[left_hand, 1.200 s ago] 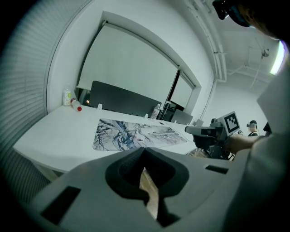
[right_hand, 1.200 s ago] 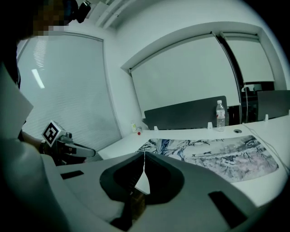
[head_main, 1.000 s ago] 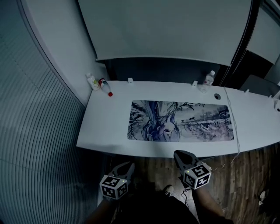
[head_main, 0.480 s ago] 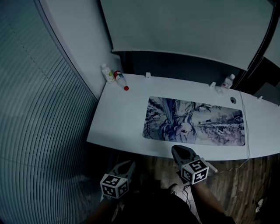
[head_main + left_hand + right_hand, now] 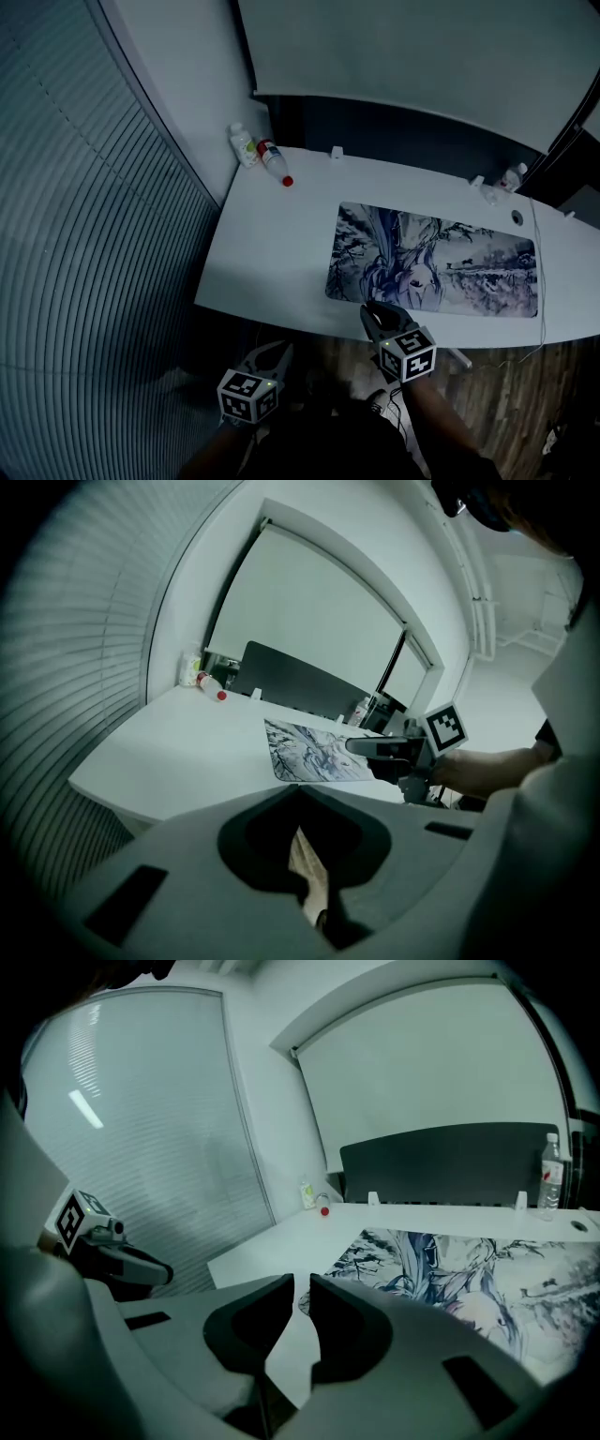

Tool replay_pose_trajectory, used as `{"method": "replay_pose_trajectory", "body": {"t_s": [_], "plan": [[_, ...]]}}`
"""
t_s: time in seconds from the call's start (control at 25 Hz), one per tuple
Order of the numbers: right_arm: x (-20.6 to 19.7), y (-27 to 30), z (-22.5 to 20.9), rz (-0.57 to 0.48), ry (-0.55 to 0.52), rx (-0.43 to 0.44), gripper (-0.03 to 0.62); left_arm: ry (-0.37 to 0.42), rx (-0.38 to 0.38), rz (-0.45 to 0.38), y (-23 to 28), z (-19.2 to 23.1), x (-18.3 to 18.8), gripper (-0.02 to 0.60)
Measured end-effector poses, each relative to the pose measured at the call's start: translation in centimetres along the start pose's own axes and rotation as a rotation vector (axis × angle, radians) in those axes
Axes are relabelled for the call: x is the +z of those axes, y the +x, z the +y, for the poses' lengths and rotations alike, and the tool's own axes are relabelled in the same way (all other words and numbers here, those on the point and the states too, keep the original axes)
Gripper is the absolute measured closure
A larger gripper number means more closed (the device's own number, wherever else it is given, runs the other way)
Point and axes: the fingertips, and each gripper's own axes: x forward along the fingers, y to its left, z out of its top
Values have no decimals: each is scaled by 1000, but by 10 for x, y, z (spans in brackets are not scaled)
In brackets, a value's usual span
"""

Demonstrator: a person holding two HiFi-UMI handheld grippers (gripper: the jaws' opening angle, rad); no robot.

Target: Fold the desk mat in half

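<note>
Right gripper [image 5: 368,308]: its jaws stand a narrow slit apart and have just been opening. Nothing is between them; only white desk [image 5: 272,253] shows through the gap in the right gripper view [image 5: 298,1281].
Right gripper, place: the tips are over the desk's near edge, just beside the mat's [image 5: 436,272] near-left corner. I cannot tell whether they touch mat or desk.
Left gripper [image 5: 279,349]: the jaws meet at the tips and hold nothing. A sliver of wooden floor [image 5: 487,375] shows behind them in the left gripper view [image 5: 298,787].
Left gripper, place: it is off the desk, lower than its near edge, over the floor and well apart from the mat.
Mat: it lies flat and unfolded, print up, on the desk's right part, with its long side along the near edge.
Bottles: two [image 5: 246,145] stand at the far-left corner, one with a red cap. A third [image 5: 511,176] is at the far right, beyond the mat.
Cable [image 5: 536,272]: it runs past the mat's right end and over the near edge.
</note>
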Motion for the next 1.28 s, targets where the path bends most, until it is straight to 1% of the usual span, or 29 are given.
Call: {"method": "replay_pose_trajectory", "body": {"t_s": [0.08, 0.2, 0.32, 0.4, 0.48, 0.6, 0.8, 0.96, 1.12, 1.28], "plan": [[-2, 14, 2, 19, 0, -1, 531, -1, -7, 6, 2, 8, 1, 575], [-9, 36, 1, 56, -12, -14, 525, -4, -18, 15, 5, 19, 2, 575], [-21, 57, 0, 113, -31, -22, 496, -7, -24, 26, 8, 29, 0, 575], [-28, 72, 1, 157, -60, -23, 477, -9, -25, 31, 10, 35, 0, 575], [-36, 86, 1, 201, -111, -29, 465, -13, -28, 35, 12, 39, 0, 575], [-45, 105, -1, 253, -170, -36, 461, -21, -33, 44, 17, 45, -1, 575], [-58, 129, -2, 320, -209, -37, 448, -38, -27, 54, 19, 54, -2, 575], [-71, 138, -5, 376, -255, -57, 448, -45, -17, 54, 19, 62, -5, 575], [-73, 138, -5, 392, -268, -70, 448, -52, -10, 54, 19, 65, -7, 575], [-71, 139, -7, 393, -258, -80, 450, -61, -12, 55, 18, 63, -8, 575]]}}
